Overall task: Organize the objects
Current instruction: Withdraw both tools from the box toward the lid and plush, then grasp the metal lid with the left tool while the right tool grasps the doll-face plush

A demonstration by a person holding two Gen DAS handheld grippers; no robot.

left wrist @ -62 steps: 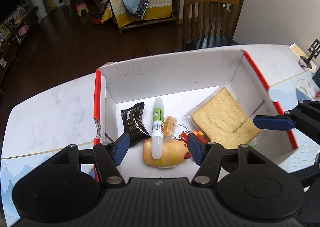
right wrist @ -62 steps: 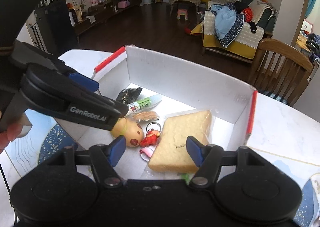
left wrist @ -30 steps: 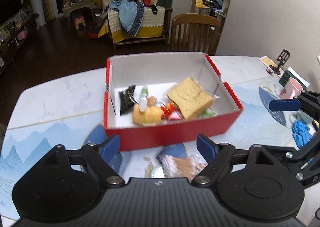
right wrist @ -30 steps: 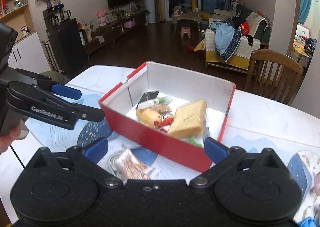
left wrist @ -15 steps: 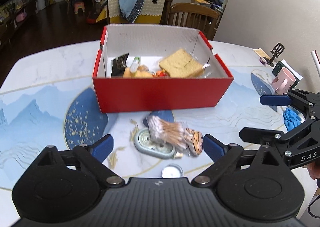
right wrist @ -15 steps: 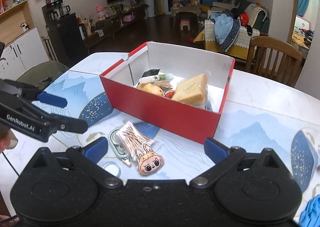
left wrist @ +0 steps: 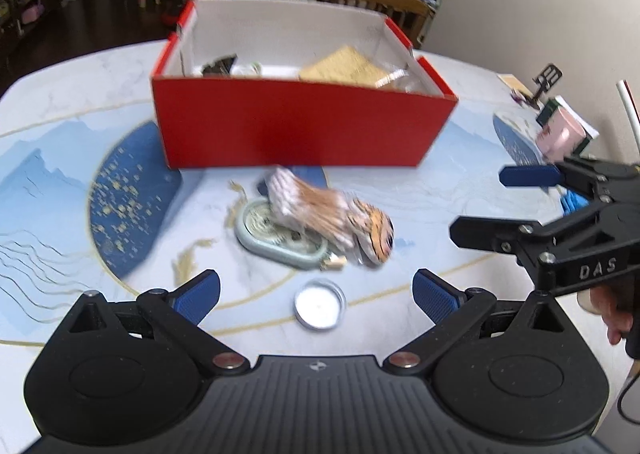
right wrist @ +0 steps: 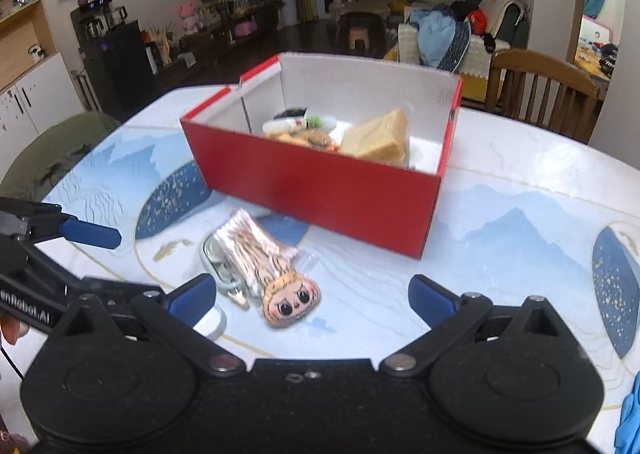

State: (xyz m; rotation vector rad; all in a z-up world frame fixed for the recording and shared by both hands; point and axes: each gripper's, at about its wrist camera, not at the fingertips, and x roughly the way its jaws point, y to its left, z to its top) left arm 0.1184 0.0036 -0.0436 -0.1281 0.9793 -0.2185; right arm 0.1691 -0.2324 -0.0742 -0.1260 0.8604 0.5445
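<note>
With both the left tool [left wrist: 316,296] and right tool [right wrist: 312,300] spread and empty, the next pick looks like the clear packet of cotton swabs [right wrist: 250,250] lying on the desk [right wrist: 500,214] just near of the red cardboard box [right wrist: 320,186], needing a descent and a pinch.

The box [left wrist: 296,126] at the centre of the frame is red outside and white inside. The desk [left wrist: 80,94] is white marble with pale blue mountains, dark blue gold-flecked discs and thin gold lines. Both grippers are black with blue pads [left wrist: 198,294]. The oval tin [left wrist: 276,242] at mid-frame is pale green; the doll face [right wrist: 291,300] is tan-haired with large dark eyes.
</note>
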